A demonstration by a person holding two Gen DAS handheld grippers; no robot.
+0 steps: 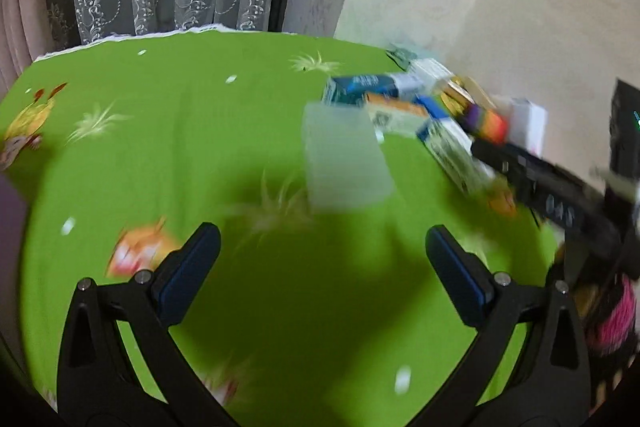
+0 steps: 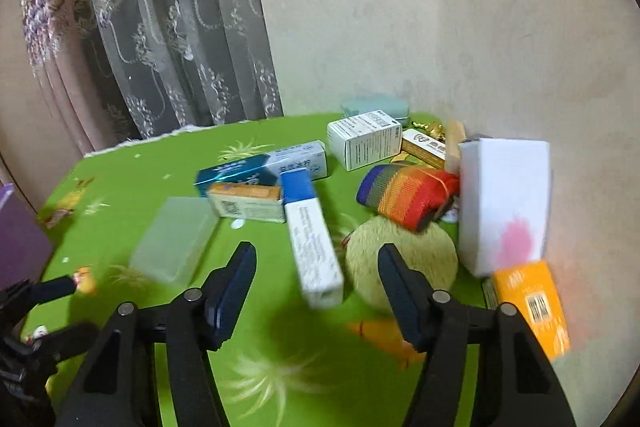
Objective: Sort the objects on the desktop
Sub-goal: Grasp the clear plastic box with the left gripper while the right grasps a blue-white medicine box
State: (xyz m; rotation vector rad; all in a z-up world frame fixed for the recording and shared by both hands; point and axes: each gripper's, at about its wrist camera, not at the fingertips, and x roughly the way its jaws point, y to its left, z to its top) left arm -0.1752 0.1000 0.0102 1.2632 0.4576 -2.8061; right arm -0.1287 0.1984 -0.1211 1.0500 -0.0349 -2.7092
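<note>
Both grippers are hovering over the green worktop (image 2: 168,163), nothing held. Right gripper (image 2: 316,287) fingers are standing apart, empty, aiming at the blue-and-white box (image 2: 310,239) lying just ahead beside the fuzzy round pad (image 2: 404,259). Left gripper (image 1: 322,267) fingers are wide open near the clear plastic case (image 1: 344,159). Best to straddle the box's narrow sides, avoiding the pad.

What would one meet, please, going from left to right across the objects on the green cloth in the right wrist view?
Clear plastic box → blue and white long box → fluffy round pad → tall white box.
</note>
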